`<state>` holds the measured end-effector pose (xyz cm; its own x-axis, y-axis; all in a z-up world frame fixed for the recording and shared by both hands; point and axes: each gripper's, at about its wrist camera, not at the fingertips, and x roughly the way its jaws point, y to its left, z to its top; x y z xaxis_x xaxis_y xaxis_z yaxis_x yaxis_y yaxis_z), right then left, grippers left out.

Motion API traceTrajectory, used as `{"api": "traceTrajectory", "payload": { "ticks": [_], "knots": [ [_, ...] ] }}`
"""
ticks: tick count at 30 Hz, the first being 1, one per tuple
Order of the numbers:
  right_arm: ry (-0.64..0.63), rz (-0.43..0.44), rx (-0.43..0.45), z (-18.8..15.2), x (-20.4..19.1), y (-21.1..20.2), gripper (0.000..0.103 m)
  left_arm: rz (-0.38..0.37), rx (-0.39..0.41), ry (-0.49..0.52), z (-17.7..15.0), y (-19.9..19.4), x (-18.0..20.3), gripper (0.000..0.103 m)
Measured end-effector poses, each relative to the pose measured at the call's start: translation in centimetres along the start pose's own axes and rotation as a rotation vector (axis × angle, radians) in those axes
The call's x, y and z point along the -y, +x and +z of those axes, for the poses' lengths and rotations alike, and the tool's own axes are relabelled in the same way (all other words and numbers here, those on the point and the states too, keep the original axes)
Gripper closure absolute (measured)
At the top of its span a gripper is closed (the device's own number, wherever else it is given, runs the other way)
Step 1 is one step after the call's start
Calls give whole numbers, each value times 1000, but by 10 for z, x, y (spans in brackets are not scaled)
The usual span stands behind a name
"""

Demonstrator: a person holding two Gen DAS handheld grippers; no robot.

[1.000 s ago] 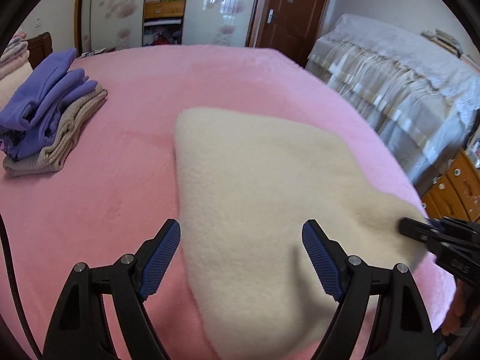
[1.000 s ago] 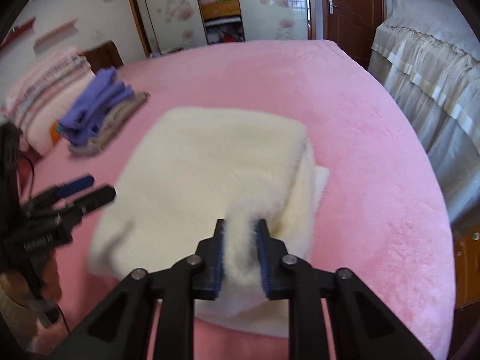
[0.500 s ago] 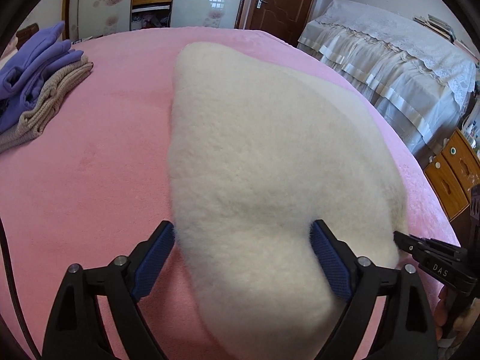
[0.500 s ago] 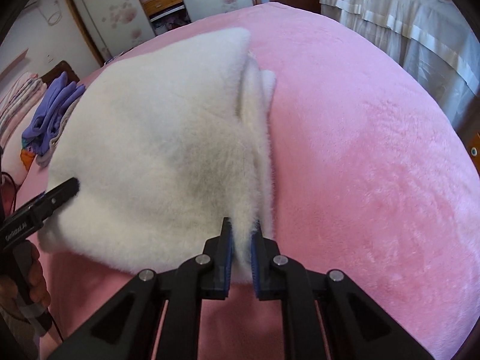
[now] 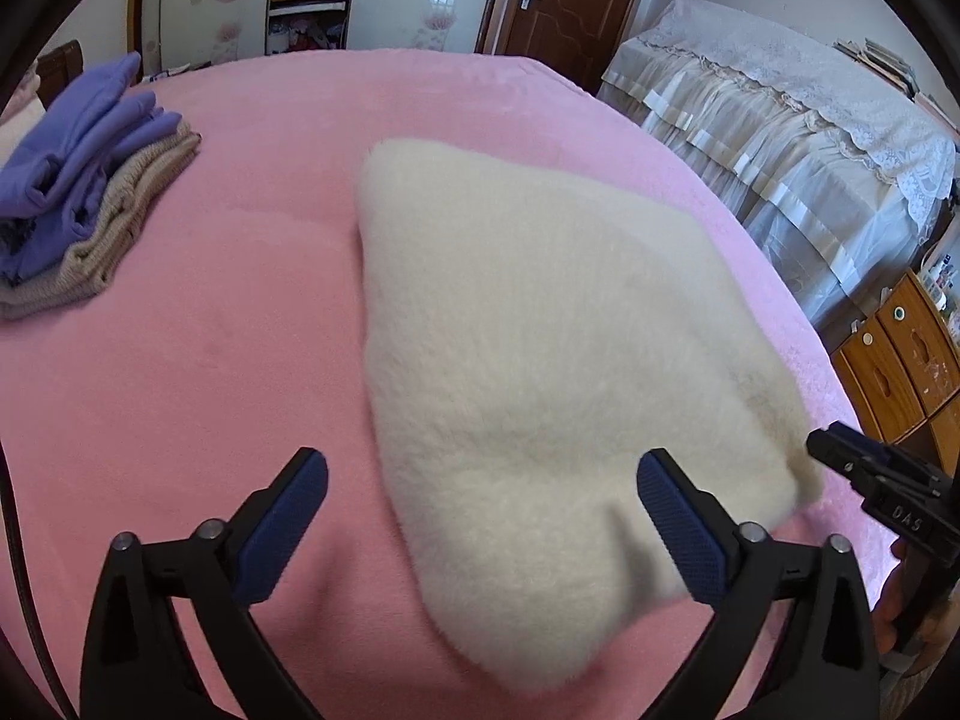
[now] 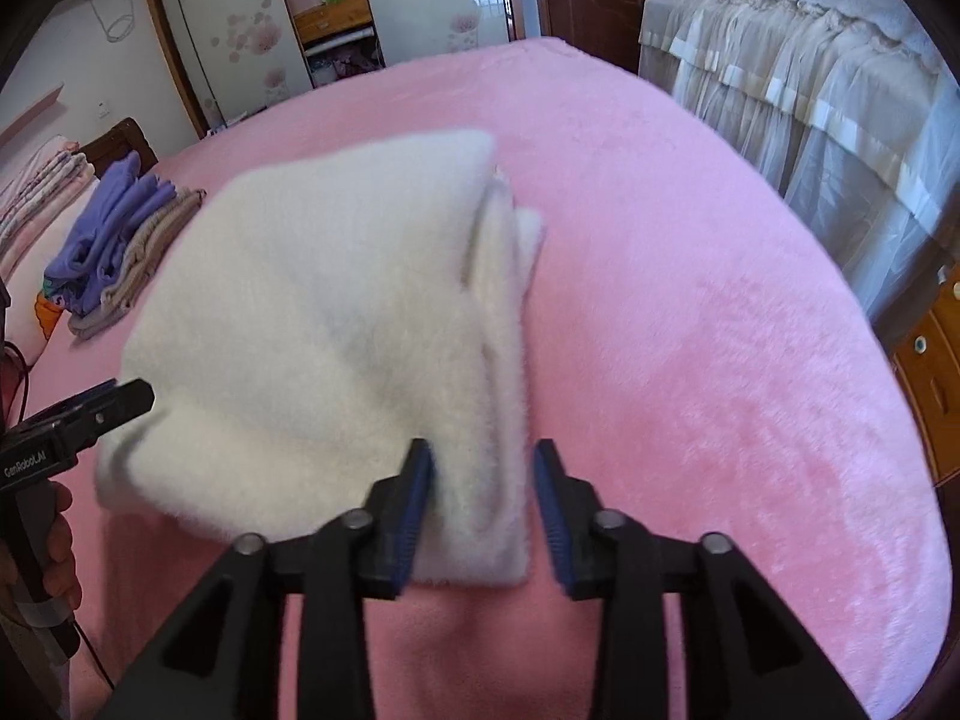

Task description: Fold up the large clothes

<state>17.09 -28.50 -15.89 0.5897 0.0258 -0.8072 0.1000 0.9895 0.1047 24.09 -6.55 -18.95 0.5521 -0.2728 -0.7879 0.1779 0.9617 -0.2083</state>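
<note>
A thick cream fleece garment (image 5: 540, 330) lies folded on the pink bed cover (image 5: 210, 330). My left gripper (image 5: 480, 474) hangs over its near left corner, jaws opening wide; the fleece is between them but the pads do not press it. In the right wrist view the garment (image 6: 336, 312) shows stacked layers along its right edge. My right gripper (image 6: 483, 456) straddles that edge at the near corner, jaws opening, and the right pad stands clear of the cloth. Each gripper shows in the other's view: the right (image 5: 840, 450), the left (image 6: 120, 402).
A stack of folded purple and beige clothes (image 5: 90, 192) sits at the bed's far left. Beyond the right edge of the bed stand a second bed with a lace cover (image 5: 780, 138) and wooden drawers (image 5: 900, 360). A wardrobe and door line the far wall.
My right gripper has let go of the fleece edge that it pinched. My left jaws have spread wider. The garment, raised half a second ago, has come down onto the bed.
</note>
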Motion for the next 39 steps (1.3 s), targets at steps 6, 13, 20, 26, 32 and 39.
{"api": "traceTrajectory", "payload": {
  "ticks": [6,13,20,26,32,39],
  "knots": [
    [-124,17,113,45,-24,-23,52,38,48,-14,40,-21,-3,0],
    [-143,176,43,118,-68,39,65,56,46,-15,83,9,2,0],
    [-116,208,-93,145,-81,118,73,45,-90,12,84,71,9,0],
    [-16,164,-136,136,-17,144,103,-84,-133,-106,73,96,-15,0],
    [-84,134,-149,135,-22,122,99,-48,-132,-69,76,91,-12,0],
    [-100,137,-35,138,-16,58,30,-8,-70,-26,92,49,-5,1]
  ]
}}
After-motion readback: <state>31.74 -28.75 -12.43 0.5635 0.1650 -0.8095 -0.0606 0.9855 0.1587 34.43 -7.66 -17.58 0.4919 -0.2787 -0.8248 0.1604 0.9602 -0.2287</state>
